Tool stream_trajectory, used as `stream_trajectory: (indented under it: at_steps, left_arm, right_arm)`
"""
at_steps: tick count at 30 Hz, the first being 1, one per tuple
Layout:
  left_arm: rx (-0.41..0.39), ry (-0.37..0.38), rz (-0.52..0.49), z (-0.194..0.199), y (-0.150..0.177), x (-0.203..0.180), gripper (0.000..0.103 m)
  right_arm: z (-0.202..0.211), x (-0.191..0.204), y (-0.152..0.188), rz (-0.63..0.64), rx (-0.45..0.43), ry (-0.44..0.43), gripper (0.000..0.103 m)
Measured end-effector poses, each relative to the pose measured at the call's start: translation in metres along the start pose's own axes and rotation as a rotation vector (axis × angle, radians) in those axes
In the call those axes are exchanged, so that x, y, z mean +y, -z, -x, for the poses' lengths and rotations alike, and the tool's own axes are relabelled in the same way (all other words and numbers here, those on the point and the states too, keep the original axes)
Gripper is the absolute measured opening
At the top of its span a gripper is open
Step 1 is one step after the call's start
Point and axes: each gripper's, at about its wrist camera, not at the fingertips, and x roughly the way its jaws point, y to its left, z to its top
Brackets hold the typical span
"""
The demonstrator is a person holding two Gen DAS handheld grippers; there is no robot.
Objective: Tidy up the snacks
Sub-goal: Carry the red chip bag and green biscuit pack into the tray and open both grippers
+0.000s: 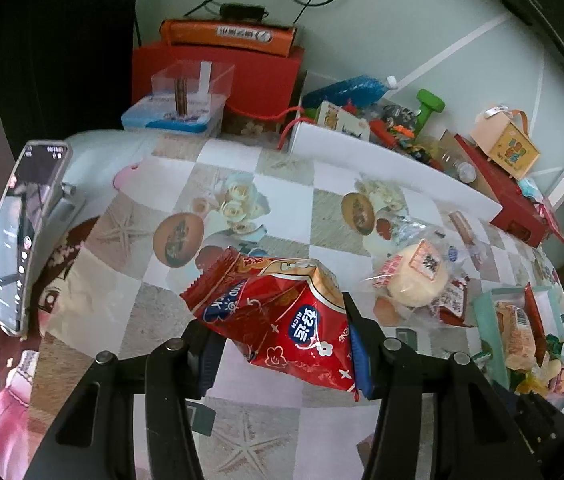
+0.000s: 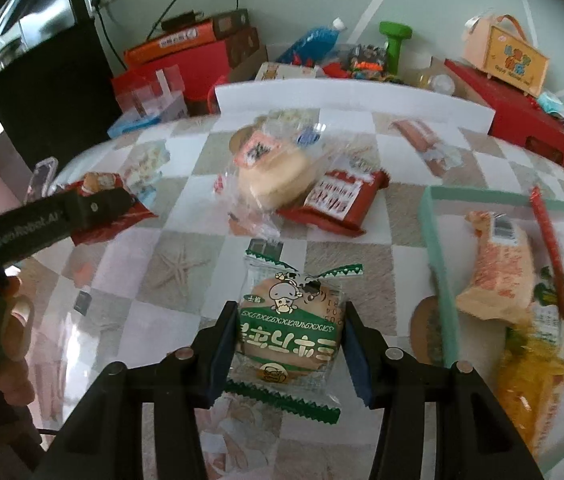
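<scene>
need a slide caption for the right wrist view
Right gripper fingers clamp a green-and-clear wrapped pastry above the checkered tablecloth, beside the teal snack box.

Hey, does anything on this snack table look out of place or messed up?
Mostly no. The red snack bag hangs crumpled and tilted in the left gripper, and a clear-wrapped bun lies partly over a red packet.

My left claw [image 1: 282, 344] covers the lower edges of the red snack bag [image 1: 282, 312]. The mint tray [image 2: 438, 248] runs off the right edge, its contents there motion-blurred. My hand [image 2: 5, 344] is cut by the left edge. Small print on the green-wrapped cake [image 2: 290, 328] stays unreadable.
</scene>
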Motion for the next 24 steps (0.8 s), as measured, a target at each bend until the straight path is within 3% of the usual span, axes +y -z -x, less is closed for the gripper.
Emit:
stream_trajectory:
  at_steps: [14,24]
  left_arm:
    - [-0.071,-0.002,-0.172,0.033,0.000,-0.070,0.054]
    - [-0.039,0.095,-0.311,0.030,0.015,-0.144,0.054]
  right_arm:
    - [0.047,-0.063,-0.011,-0.133,-0.107,0.038,0.052]
    - [0.076,-0.156,-0.007,-0.322,-0.163,0.185,0.052]
